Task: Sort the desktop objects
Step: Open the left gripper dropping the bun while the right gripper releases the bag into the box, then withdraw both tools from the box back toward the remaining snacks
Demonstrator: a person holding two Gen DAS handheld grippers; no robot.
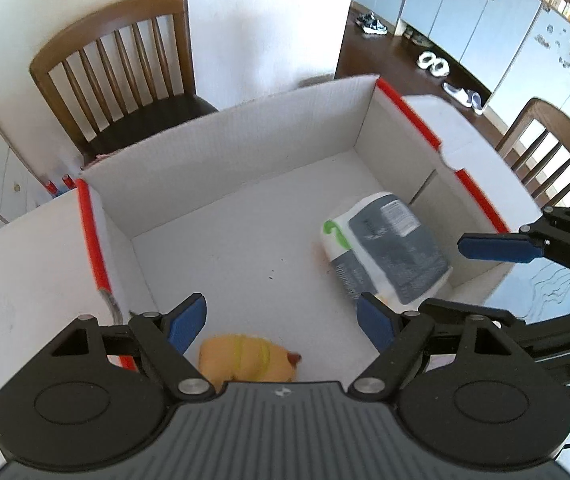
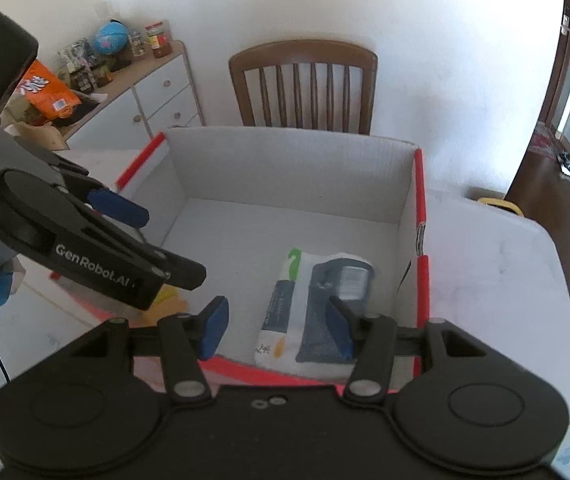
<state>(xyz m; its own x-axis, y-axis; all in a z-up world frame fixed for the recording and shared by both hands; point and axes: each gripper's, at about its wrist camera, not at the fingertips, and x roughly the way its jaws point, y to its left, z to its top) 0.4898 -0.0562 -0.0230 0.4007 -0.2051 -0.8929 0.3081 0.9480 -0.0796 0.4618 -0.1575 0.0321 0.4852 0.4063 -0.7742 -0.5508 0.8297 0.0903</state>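
Placement step is concluding: two items are lying inside the open white cardboard box with red edging (image 1: 97, 240), which is sitting on the white bench (image 2: 485, 264). One white-and-grey soft packet (image 1: 385, 248) is resting near the box's right wall; one yellow plush toy (image 1: 245, 360) is lying near its front wall. The left gripper (image 1: 283, 326) and the right gripper (image 2: 277, 328) are hovering above the box, jaws parted and empty. The next move is likely calling for locating another unsorted item outside the box.
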